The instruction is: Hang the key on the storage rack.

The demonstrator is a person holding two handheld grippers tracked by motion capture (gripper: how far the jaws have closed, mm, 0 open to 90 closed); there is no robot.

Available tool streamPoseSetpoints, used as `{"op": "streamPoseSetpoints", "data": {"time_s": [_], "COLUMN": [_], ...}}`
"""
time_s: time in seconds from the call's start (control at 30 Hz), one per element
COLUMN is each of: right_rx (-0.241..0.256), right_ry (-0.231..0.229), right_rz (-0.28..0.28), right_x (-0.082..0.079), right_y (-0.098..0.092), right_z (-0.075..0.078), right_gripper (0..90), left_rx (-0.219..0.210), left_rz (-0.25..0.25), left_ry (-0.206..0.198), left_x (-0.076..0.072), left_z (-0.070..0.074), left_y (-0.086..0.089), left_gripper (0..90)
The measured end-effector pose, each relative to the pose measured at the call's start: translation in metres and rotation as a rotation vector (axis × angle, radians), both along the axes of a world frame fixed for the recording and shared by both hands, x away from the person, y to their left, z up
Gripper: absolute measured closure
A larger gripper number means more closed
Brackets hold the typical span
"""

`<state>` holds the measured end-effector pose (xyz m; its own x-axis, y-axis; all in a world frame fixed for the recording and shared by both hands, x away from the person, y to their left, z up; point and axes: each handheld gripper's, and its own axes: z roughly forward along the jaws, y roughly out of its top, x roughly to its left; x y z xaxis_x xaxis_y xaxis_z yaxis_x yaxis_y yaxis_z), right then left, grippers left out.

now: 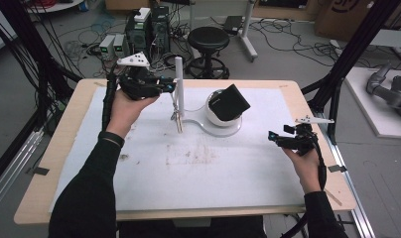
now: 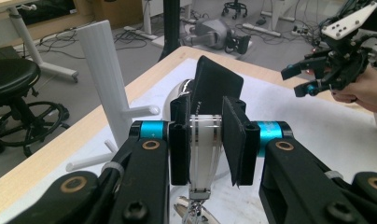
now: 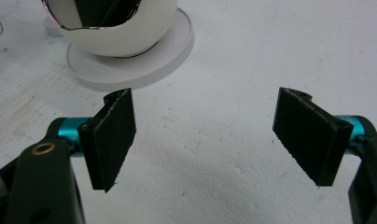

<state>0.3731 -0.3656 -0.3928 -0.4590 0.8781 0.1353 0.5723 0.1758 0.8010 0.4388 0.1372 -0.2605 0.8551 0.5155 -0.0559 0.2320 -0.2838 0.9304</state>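
Gripping a pale strap (image 2: 204, 149) with silvery bands across it, the left tool (image 2: 205, 140) has its pads closed narrow against the strap's two sides. It is held above the desk (image 1: 213, 168) toward 11 o'clock, just beside the white pegged stand (image 1: 178, 74). From above, the strap hangs down thin below the tool, its lower end near the desk surface.

The strap looks light and limp, so it will likely swing with any quick move. Its smooth face and fine chain-like end seem slippery and easy to snag on the stand's pegs. Holding it flat across the banded middle, as it is held now, seems the safest place.

The right tool (image 3: 205, 135) is spread wide with nothing between its pads, low over the desk at about 4 o'clock.

What the strap really is stays unclear, since the pads cover much of it and its lower end is cut off in the left gripper view. At 12 o'clock a white bowl (image 3: 116, 32) carries a tilted black block (image 1: 231, 103). The bowl's contents are hard to read.
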Motion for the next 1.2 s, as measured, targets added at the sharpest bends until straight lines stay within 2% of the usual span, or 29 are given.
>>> {"op": "streamPoseSetpoints", "data": {"time_s": [0.1, 0.5, 0.87, 1.2], "right_rx": [0.003, 0.001, 0.0, 0.0], "right_ry": [0.002, 0.004, 0.005, 0.003], "right_rz": [-0.001, -0.001, -0.001, -0.005], "right_x": [0.0, 0.0, -0.001, -0.002], "right_y": [0.0, -0.001, -0.003, -0.005], "right_z": [0.0, -0.001, -0.001, -0.001], "right_gripper": [21.7, 21.7, 21.7, 21.7], "left_rx": [0.0, -0.033, -0.052, -0.093], "left_rz": [0.0, 0.022, 0.037, 0.031], "left_ry": [-0.004, 0.029, 0.047, 0.053], "left_x": [0.004, 0.023, 0.033, 0.041], "left_z": [0.002, 0.003, -0.003, -0.01], "left_y": [-0.002, -0.002, 0.0, 0.004], "left_gripper": [72.8, 72.8, 72.8, 72.7]}}
